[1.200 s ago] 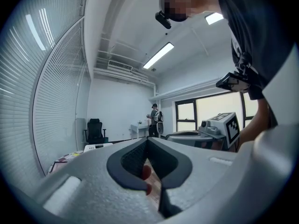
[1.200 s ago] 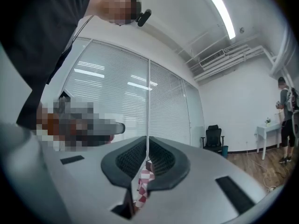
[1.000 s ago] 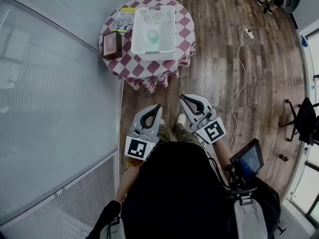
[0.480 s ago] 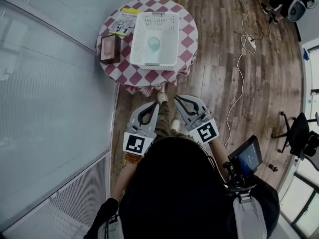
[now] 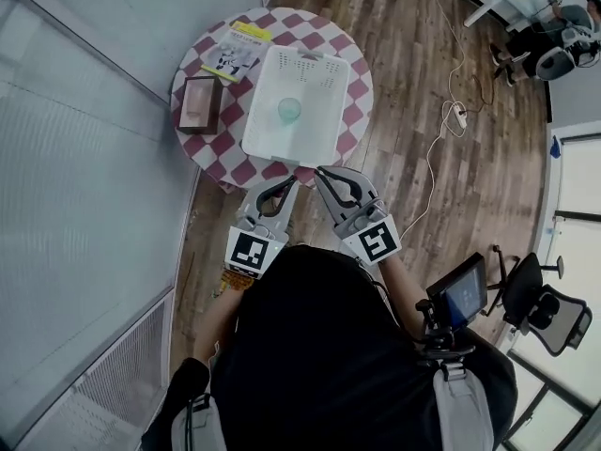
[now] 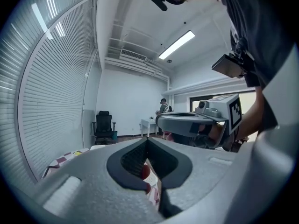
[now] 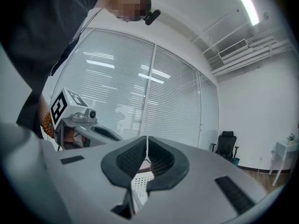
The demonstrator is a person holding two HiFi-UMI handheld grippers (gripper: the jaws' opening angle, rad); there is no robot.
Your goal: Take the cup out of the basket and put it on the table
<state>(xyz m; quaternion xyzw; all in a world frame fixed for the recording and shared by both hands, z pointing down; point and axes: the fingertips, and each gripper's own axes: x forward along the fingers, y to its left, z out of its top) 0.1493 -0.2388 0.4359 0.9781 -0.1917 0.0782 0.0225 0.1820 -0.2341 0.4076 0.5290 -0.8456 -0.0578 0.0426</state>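
Note:
A pale green cup (image 5: 289, 110) stands inside the white plastic basket (image 5: 310, 69) on a round table with a red-and-white checked cloth (image 5: 354, 92). Both grippers are held side by side just short of the table's near edge, pointing at the basket. My left gripper (image 5: 285, 183) is shut with nothing in it, its tips meeting (image 6: 147, 139). My right gripper (image 5: 322, 171) is likewise shut and empty (image 7: 147, 138). Through the gap under the right jaws a bit of the basket (image 7: 139, 185) shows. Each gripper view shows the other gripper beside it.
A brown box (image 5: 198, 104) and a booklet (image 5: 232, 56) lie on the table left of the basket. A glass wall with blinds runs along the left. A power strip with its cable (image 5: 457, 116) lies on the wooden floor to the right, and an office chair (image 5: 537, 299) stands further right.
The person has walked up to the table, so the table and basket now lie right in front of both grippers. Both grippers stayed shut and side by side.

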